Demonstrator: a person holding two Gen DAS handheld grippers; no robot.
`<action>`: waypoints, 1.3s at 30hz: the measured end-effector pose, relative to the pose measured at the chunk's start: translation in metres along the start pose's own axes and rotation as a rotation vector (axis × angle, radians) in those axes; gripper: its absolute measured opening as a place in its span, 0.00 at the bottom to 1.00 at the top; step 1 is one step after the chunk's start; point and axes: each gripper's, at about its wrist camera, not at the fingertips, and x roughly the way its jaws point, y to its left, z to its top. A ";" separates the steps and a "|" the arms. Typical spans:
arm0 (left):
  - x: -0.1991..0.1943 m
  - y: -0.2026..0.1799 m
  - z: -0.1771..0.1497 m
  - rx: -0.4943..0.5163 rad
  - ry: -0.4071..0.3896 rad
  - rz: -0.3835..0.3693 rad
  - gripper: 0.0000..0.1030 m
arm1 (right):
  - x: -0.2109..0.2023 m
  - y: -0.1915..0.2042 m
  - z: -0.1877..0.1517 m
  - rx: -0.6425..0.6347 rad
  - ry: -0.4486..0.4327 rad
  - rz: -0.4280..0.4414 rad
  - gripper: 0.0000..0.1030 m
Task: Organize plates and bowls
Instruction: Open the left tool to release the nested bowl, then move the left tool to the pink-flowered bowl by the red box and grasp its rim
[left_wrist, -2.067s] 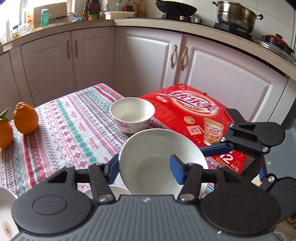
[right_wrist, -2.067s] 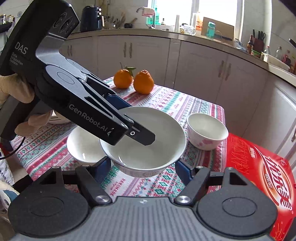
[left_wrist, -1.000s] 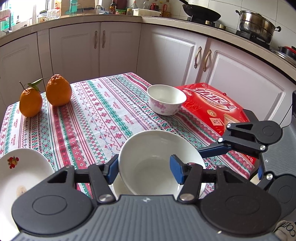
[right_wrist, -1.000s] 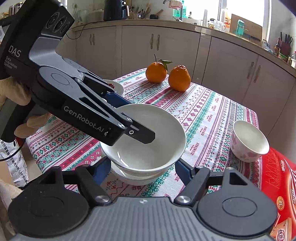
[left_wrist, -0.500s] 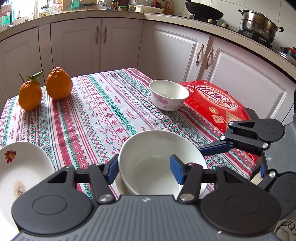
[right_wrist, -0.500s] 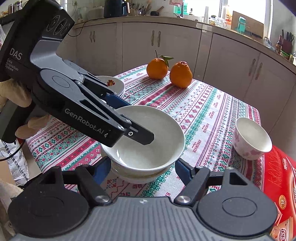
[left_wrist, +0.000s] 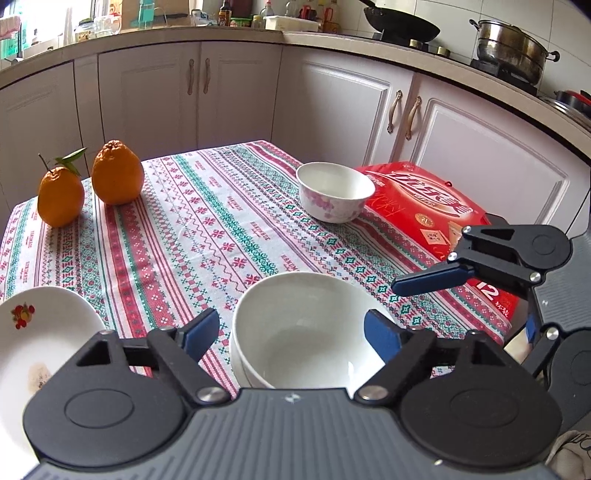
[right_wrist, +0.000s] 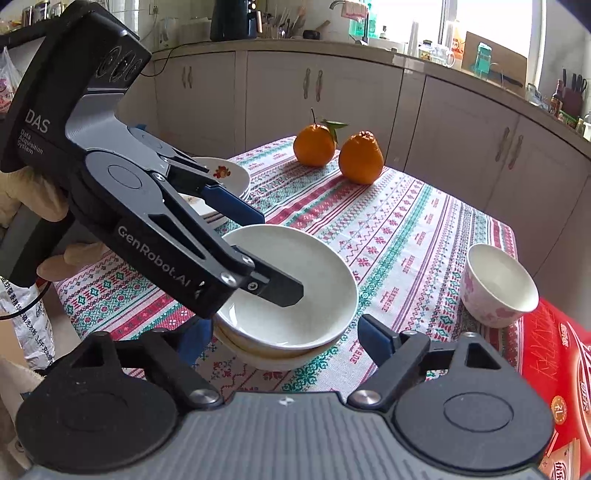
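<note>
A wide white bowl (left_wrist: 303, 325) sits nested in a second white bowl (right_wrist: 273, 360) on the patterned tablecloth near the table's front edge. My left gripper (left_wrist: 291, 334) straddles it. Its jaws are opening, and the left pad stands clear of the rim. From the other side my right gripper (right_wrist: 286, 339) also straddles the stack. Its jaws are opening too, with the right pad just off the rim and the left pad partly hidden behind the left gripper. A small floral bowl (left_wrist: 334, 192) stands farther back. White plates (right_wrist: 225, 177) are stacked at the table's edge.
Two oranges (left_wrist: 116, 177) rest on the far corner of the table (left_wrist: 207, 229). A red carton (left_wrist: 436, 210) lies beside the table behind the floral bowl. White kitchen cabinets (left_wrist: 236, 96) run behind. A gloved hand (right_wrist: 33, 199) holds the left gripper.
Both grippers carried the wide bowl across and set it into the lower bowl. Since half a second ago both pairs of jaws have spread away from its rim.
</note>
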 end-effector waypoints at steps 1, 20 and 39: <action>-0.001 0.000 0.000 0.006 -0.003 0.008 0.83 | -0.001 0.000 0.000 0.003 -0.003 -0.001 0.88; -0.010 0.046 -0.016 -0.060 0.012 0.107 0.85 | -0.013 -0.006 -0.009 0.033 -0.015 -0.015 0.92; -0.015 0.007 0.026 0.090 -0.070 0.065 0.94 | -0.038 -0.055 -0.021 0.116 -0.073 -0.150 1.00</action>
